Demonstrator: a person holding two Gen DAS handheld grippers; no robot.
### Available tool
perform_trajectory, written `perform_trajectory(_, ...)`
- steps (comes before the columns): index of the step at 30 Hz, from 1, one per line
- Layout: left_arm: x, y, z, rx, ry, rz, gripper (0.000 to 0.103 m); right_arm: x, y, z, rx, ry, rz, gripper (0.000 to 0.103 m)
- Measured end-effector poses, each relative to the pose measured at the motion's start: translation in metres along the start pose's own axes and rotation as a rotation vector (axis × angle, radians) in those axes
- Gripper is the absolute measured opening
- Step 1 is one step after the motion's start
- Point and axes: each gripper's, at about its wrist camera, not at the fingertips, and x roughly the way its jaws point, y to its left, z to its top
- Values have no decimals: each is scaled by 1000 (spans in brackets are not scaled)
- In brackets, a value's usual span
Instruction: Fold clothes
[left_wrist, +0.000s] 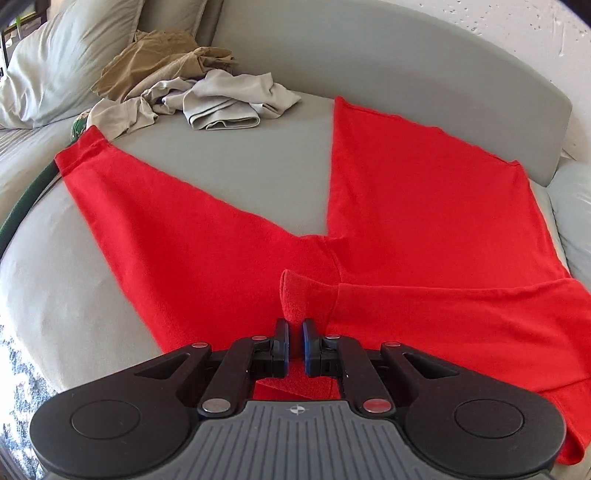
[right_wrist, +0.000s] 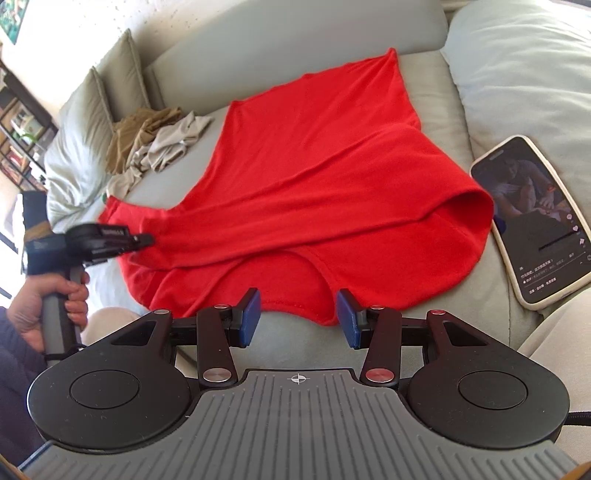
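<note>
A red long-sleeved shirt (left_wrist: 424, 206) lies spread on the grey sofa seat (left_wrist: 229, 162), one sleeve running out to the left. My left gripper (left_wrist: 295, 336) is shut on a pinched fold of the red shirt near the armpit. In the right wrist view the shirt (right_wrist: 314, 166) fills the seat, its right side folded over. My right gripper (right_wrist: 299, 317) is open and empty, its blue pads on either side of the shirt's near hem. The left gripper (right_wrist: 147, 240) shows there at the left, held by a hand, biting the sleeve.
A heap of tan and pale grey clothes (left_wrist: 192, 85) lies at the back left by a cushion (left_wrist: 62, 62). A phone (right_wrist: 535, 221) with a lit screen lies on the seat to the right of the shirt. The sofa backrest (left_wrist: 369, 48) stands behind.
</note>
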Motion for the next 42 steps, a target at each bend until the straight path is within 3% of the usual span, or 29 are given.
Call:
perform_trajectory(2, 0, -2, -1, 16, -2, 13, 7, -2, -4, -1, 13, 0, -6, 48)
perform_trajectory(5, -5, -5, 1, 45, 4, 33, 17, -8, -12, -4, 28, -4, -12, 50)
perform_trajectory(7, -15, -6, 1, 46, -15, 43, 38, -15, -22, -4, 45, -8, -20, 50)
perform_trajectory(8, -21, -7, -1, 47, -33, 37, 40, -19, -27, -5, 53, -12, -25, 50)
perform_trajectory(15, -45, -22, -10, 53, -67, 20, 42, -29, -62, -8, 150, -45, -55, 50)
perform_trajectory(19, -65, -39, -8, 40, -39, -70, 47, -42, -65, -5, 159, -137, -36, 50)
perform_trajectory(22, -73, -62, -13, 108, -17, -119, 50, -55, -71, -1, 178, -186, -65, 50)
perform_trajectory(25, -72, -85, -24, 173, -11, -168, 53, -62, -79, 5, 179, -211, -147, 73)
perform_trajectory(26, -72, -93, -28, 195, -8, -184, 53, -62, -81, 9, 172, -210, -182, 76)
perform_trajectory(29, -71, -117, -39, 256, -15, -234, 53, -51, -83, 25, 88, -206, -256, 76)
perform_trajectory(32, -68, -133, -47, 299, -44, -276, 53, -27, -75, 33, -154, -210, -351, 67)
perform_trajectory(35, -66, -142, -55, 327, -65, -298, 52, 1, -68, 31, -353, -149, -401, 59)
perform_trajectory(37, -63, -143, -59, 321, -57, -318, 52, 13, -67, 34, -374, -81, -378, 56)
perform_trajectory(42, -58, -143, -63, 315, -38, -338, 52, 36, -65, 42, -401, -13, -436, 54)
